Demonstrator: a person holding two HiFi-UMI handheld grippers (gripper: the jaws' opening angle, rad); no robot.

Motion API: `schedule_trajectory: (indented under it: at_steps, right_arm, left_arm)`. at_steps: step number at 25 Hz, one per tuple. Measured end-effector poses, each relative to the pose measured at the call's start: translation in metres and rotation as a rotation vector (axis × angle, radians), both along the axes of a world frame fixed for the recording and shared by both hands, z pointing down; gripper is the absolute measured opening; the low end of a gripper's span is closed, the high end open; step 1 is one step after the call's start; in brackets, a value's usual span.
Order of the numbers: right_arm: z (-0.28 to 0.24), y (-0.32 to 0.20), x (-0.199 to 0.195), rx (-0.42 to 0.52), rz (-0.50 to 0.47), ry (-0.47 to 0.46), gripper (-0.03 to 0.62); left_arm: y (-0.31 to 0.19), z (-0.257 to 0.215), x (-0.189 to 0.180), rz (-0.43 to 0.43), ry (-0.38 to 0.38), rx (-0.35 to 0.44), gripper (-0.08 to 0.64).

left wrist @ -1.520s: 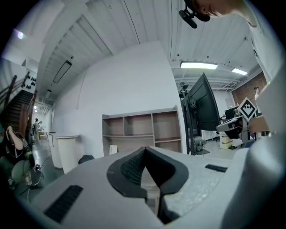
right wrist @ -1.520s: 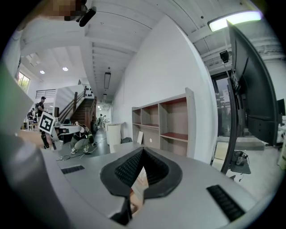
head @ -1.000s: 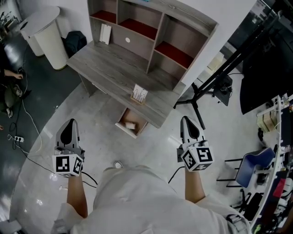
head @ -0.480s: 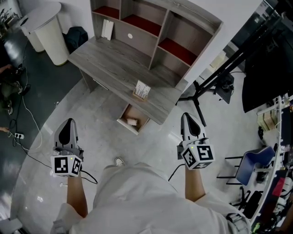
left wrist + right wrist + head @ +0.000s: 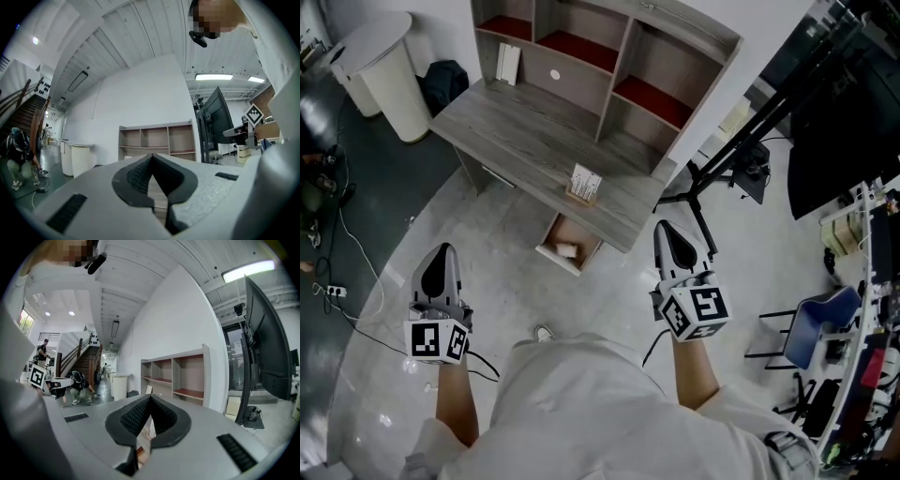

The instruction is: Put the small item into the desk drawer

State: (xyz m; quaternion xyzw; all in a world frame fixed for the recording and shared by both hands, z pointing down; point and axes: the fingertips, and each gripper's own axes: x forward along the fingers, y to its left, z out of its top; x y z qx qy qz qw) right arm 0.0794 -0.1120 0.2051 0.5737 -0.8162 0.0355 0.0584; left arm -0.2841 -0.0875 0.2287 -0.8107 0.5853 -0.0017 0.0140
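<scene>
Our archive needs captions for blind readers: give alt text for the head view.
Seen from above, a person holds the left gripper and right gripper, both shut and empty, before a grey desk. Its drawer stands open with a small item inside; a box sits on the desktop.

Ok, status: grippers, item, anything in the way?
Left gripper, right gripper shut, empty. Item inside open drawer. Nothing blocking the desk front.

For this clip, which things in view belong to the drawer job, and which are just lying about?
Job: open desk drawer, small pale item inside it, desk.
Lying about: small box on the desktop, white bin, dark bag, tripod stand, blue chair.
</scene>
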Motion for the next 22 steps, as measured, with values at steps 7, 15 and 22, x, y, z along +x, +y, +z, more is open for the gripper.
schedule_trajectory:
  at_steps: [7, 15, 22]
  right_arm:
    - [0.003, 0.004, -0.004, -0.011, 0.01, 0.006, -0.003]
    - [0.009, 0.005, -0.016, -0.03, -0.007, 0.045, -0.003]
    - [0.008, 0.007, -0.021, -0.029, -0.011, 0.046, -0.003]
  left_arm:
    - [-0.001, 0.0, 0.0, 0.023, 0.0, -0.002, 0.006]
    - [-0.007, 0.002, 0.004, 0.057, -0.001, -0.012, 0.006]
    - [-0.009, 0.001, 0.003, 0.07, -0.001, -0.015, 0.006]
